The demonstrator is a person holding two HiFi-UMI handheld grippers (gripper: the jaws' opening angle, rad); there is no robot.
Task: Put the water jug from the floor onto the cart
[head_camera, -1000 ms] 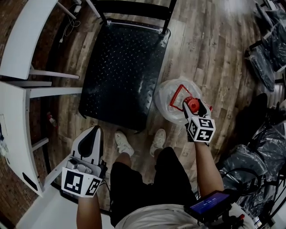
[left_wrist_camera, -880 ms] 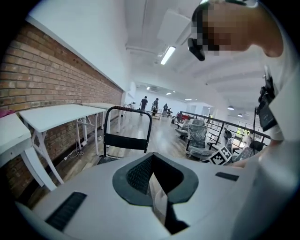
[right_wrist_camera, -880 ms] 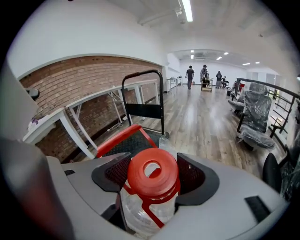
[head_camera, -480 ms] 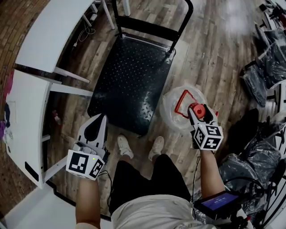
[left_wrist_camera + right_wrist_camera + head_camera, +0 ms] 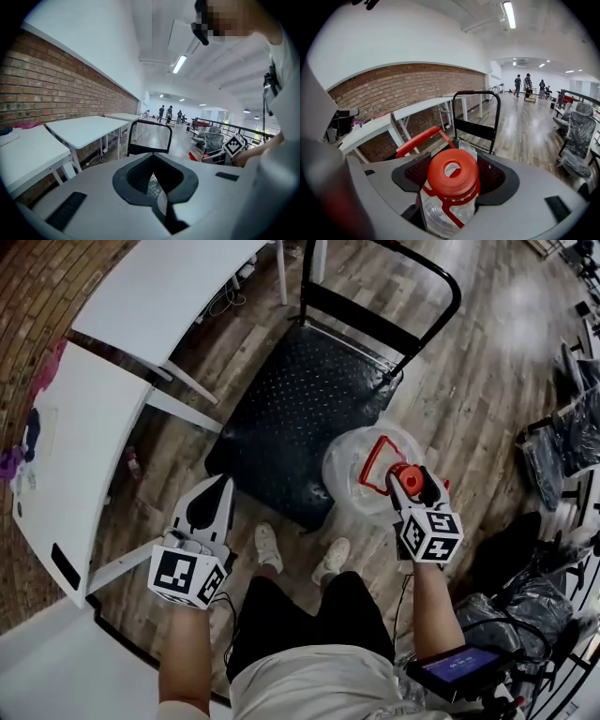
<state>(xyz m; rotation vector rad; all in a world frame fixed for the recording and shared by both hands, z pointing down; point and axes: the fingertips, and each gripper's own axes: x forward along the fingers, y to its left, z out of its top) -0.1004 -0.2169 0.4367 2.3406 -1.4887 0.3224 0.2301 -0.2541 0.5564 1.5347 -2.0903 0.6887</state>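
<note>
The water jug (image 5: 361, 470) is clear plastic with a red cap (image 5: 453, 172) and a red carrying handle (image 5: 419, 139). My right gripper (image 5: 415, 491) is shut on its neck just under the cap, one jaw on each side. In the head view the jug's body overlaps the near right edge of the black cart platform (image 5: 300, 418). The cart's black push handle (image 5: 394, 277) stands at the far end and also shows ahead as the cart handle (image 5: 476, 110). My left gripper (image 5: 211, 512) hovers by the cart's near left corner, jaws together and holding nothing.
White tables (image 5: 66, 446) stand to the left along a brick wall. Chairs wrapped in plastic (image 5: 572, 437) crowd the right side. The person's shoes (image 5: 267, 545) are on the wood floor just before the cart. Several people stand far down the hall (image 5: 528, 84).
The right gripper has lifted the jug and carried it leftward, so the jug now overlaps the cart's edge. The left gripper has risen and moved forward toward the cart.
</note>
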